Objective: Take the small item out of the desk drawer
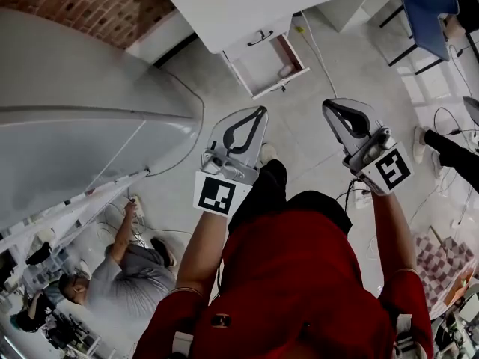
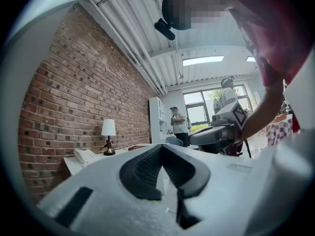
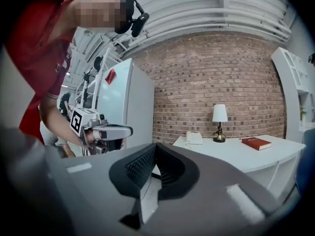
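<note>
A white surface (image 1: 247,6) stands against a red brick wall (image 3: 206,82). Below its near edge, a white pulled-out drawer (image 1: 262,60) stands open. The small pale item (image 1: 286,70) lies inside it, against the drawer's right wall near the front corner.

Both tongs are held level above the grey floor (image 1: 299,126), well short of the drawer. The left tongs (image 1: 260,111) are clenched, black tips together, with nothing between them. The right tongs (image 1: 331,107) are clenched too and just as empty.

On the surface's far edge, by the wall, stand a white-shaded table lamp (image 3: 219,122) and a white telephone (image 3: 193,138). A flat red book (image 3: 256,143) lies further right.
</note>
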Demonstrator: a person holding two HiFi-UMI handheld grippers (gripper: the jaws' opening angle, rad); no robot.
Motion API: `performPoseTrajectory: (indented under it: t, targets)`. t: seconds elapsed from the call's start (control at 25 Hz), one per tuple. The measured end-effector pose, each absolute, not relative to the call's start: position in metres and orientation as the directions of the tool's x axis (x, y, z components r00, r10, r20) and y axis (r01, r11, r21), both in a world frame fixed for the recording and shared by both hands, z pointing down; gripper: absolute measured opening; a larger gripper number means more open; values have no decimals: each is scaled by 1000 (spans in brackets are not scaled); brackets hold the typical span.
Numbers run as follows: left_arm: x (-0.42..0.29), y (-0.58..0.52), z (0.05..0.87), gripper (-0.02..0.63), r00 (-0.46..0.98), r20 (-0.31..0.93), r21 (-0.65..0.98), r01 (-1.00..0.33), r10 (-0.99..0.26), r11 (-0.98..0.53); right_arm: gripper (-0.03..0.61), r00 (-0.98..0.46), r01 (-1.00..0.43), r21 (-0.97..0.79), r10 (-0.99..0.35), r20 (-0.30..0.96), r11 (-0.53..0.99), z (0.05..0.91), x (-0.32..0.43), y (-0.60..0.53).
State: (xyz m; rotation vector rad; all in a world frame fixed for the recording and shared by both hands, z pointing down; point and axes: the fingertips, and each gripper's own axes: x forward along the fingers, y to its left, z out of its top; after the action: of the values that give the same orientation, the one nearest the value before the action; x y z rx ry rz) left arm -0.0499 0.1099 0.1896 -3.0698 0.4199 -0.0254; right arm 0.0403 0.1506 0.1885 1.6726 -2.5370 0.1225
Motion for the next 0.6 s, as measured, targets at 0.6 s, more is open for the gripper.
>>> performPoseTrajectory:
  t: [0.6]
  targets:
    - [10, 4, 274, 0, 919, 76, 41, -391, -388, -919, 12, -558, -780, 75, -746, 364, 621, 303, 89, 40]
